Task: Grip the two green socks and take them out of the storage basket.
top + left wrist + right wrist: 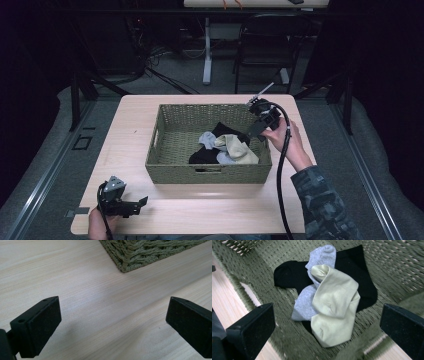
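My right tongs (248, 134) hang wide over the green woven basket (172, 150), holding nothing; the pale yellow sock (334, 305) lies just below them, atop a grey sock (305, 304) and black sock (289, 273). My left tongs (141, 205) gape wide above the light wooden counter (100, 300), well apart.

Overhead light falls on the table (210, 205) in the high view, bright and even on the pale wood, with a soft glare patch just in front of the basket (210, 172). Everything beyond the table sinks into near black at the sides and corners. The picture is soft and a bit grainy. In the left gripper view the wood grain is fairly crisp, a broad faint shadow band crosses it, and the near black tool (112, 325) blurs slightly. In the right gripper view the socks (329, 302) are sharp, evenly lit, while the basket weave smears toward the edges.
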Tool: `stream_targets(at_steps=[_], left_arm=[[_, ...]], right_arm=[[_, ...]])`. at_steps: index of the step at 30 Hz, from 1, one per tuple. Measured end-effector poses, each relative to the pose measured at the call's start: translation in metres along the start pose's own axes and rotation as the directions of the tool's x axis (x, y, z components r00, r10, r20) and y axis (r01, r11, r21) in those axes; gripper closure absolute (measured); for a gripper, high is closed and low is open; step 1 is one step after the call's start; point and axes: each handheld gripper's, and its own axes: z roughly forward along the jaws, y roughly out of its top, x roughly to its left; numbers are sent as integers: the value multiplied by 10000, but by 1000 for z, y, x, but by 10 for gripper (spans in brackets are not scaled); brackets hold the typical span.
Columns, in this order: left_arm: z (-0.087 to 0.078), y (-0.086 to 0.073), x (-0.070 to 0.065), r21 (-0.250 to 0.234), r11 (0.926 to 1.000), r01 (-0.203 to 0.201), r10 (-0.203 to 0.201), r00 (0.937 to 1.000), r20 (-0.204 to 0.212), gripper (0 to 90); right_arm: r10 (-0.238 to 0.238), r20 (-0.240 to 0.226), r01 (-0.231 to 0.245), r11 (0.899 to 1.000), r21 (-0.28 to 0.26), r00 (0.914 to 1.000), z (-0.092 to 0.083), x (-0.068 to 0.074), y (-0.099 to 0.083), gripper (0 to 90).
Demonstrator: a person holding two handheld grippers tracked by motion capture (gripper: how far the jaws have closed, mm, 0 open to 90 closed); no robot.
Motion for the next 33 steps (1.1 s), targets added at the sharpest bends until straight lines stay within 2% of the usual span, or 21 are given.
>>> stream_targets(at_steps=[5, 9, 10, 11, 14, 21, 24, 29, 32, 33], left_arm=[[-3, -3, 2, -65, 9999, 140, -140, 9999, -44, 0], [-2, -2, 1, -52, 9999, 115, -115, 9999, -60, 0], [-2, -2, 1, -38, 9999, 103, -103, 9999, -43, 0], [-2, -2, 1, -36, 9999, 114, -114, 9999, -44, 0], [-2, -2, 1, -65, 9999, 119, -119, 9999, -68, 0], [-2, -2, 1, -62, 9999, 110, -111, 9999, -57, 0], [-3, -2, 1, -55, 9999, 90, -91, 9999, -49, 0], [-3, -2, 0, -31, 10000, 79, -79, 10000, -30, 0], [-2, -2, 1, -22, 10000, 80, -80, 10000, -40, 0], [-2, -2, 1, -20, 10000, 72, -72, 10000, -39, 0]], right_arm=[[-95, 41, 92, 9987, 502, 9999, 19, -1, 11, 0], [32, -58, -28, 9978, 665, 10000, 34, -4, 17, 1], [196, -21, -195, 9977, 650, 9998, 38, -3, 18, 3], [107, 7, -107, 9961, 879, 9999, 41, -4, 20, 9], [301, -41, -296, 9956, 891, 9995, 55, -4, 23, 35], [374, 235, -401, 9910, 1275, 9990, 78, 0, 31, 138], [430, 449, -498, 9853, 1637, 9981, 88, 1, 32, 169], [679, 757, -808, 9799, 1826, 9948, 102, -1, 31, 271], [693, 837, -849, 9761, 2001, 9941, 110, -2, 30, 333], [573, 883, -758, 9718, 2234, 9944, 111, -3, 31, 343]])
